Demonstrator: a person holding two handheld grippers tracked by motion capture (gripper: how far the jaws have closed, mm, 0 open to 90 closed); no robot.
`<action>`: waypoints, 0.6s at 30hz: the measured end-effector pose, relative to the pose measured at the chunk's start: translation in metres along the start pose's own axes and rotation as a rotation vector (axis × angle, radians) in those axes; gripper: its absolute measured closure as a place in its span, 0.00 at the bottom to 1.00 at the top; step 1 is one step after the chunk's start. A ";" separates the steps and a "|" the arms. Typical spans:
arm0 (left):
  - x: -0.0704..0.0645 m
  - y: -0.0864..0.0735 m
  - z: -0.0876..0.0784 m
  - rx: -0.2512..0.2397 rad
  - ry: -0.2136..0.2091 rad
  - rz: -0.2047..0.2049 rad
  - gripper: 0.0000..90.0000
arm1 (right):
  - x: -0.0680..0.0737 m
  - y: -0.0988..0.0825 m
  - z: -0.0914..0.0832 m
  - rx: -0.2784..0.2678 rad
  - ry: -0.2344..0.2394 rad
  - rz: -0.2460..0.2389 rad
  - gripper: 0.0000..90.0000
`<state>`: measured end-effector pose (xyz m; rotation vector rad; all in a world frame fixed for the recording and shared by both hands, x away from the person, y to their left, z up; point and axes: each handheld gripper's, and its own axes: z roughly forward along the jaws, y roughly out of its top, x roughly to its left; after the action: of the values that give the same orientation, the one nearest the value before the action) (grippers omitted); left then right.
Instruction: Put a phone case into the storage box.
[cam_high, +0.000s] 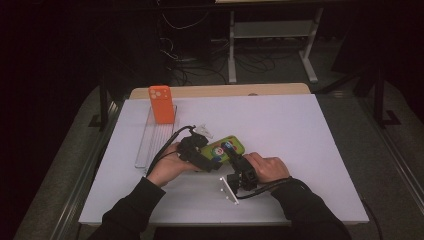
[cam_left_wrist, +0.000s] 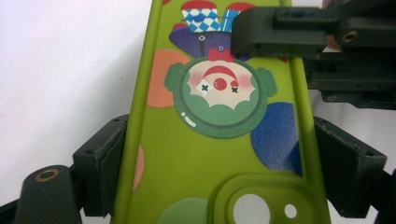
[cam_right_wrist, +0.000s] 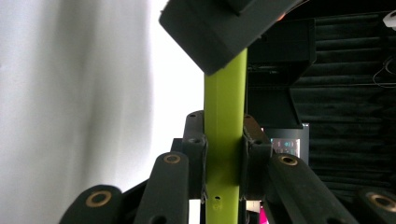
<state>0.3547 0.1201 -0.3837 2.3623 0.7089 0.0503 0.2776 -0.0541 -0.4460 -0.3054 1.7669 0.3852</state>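
I had the green case (cam_high: 227, 148) lifted just above the middle of the counter (cam_high: 300, 130), its long axis running level from the left hand-held gripper (cam_left_wrist: 219, 154), clamped across its width near the camera hole, towards the right hand-held gripper (cam_right_wrist: 224, 154), pinched on its thin edge at the far end. My worry was that two firm grips on one soft case could bend or twist it if my hands drew apart or turned, and the narrow edge hold looked likeliest to slip.
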 end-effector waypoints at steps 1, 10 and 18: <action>0.001 0.000 0.000 0.002 -0.001 0.004 0.17 | 0.001 0.000 0.000 0.001 -0.001 -0.008 0.83; 0.001 -0.002 -0.012 -0.052 -0.006 0.060 0.07 | 0.000 0.001 0.000 -0.003 -0.042 0.020 0.84; 0.008 -0.008 -0.026 -0.122 -0.009 0.044 0.00 | -0.007 -0.008 0.002 0.049 -0.004 0.096 0.84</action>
<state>0.3527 0.1442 -0.3695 2.2599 0.6321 0.0990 0.2841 -0.0611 -0.4400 -0.1853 1.7889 0.4095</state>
